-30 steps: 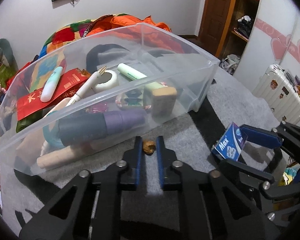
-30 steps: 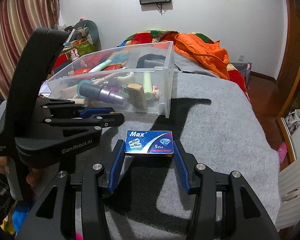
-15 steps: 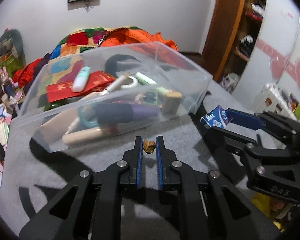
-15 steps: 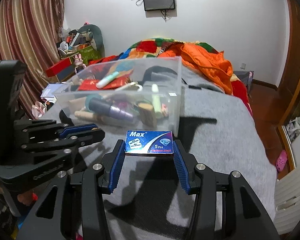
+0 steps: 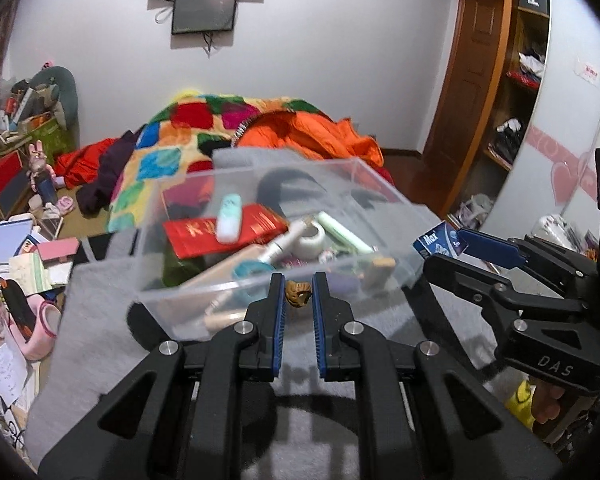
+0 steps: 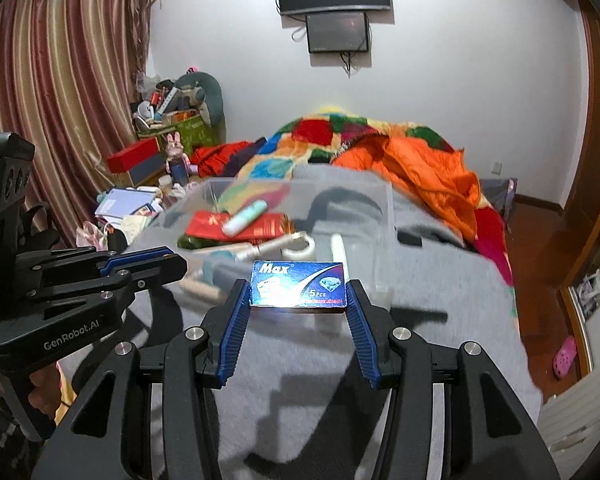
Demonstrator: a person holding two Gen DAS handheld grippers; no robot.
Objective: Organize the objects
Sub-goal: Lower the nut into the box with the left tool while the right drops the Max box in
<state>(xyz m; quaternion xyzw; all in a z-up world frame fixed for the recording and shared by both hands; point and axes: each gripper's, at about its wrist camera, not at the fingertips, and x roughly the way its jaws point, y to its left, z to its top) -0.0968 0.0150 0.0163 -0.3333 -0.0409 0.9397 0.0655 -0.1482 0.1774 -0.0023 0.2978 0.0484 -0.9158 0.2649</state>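
A clear plastic bin (image 5: 260, 284) (image 6: 384, 216) with several small items sits on a grey blanket. My left gripper (image 5: 299, 294) is shut on a small brown nut-like object (image 5: 298, 294), held just in front of the bin's near wall. My right gripper (image 6: 298, 292) is shut on a blue "Max" blade box (image 6: 298, 284) (image 5: 440, 240), held above the blanket at the bin's near side. In the left wrist view the right gripper (image 5: 444, 246) comes in from the right beside the bin. The left gripper (image 6: 172, 264) shows at the left in the right wrist view.
The grey blanket (image 6: 440, 280) covers a bed, with a patchwork quilt (image 5: 204, 128) and an orange jacket (image 6: 432, 172) behind the bin. Clutter of boxes and papers (image 5: 16, 248) lies on the floor to the left. A wooden door (image 5: 472, 92) stands at the right.
Both grippers have risen with their loads, so the bin now sits lower and further off in both views. The grips are unchanged.
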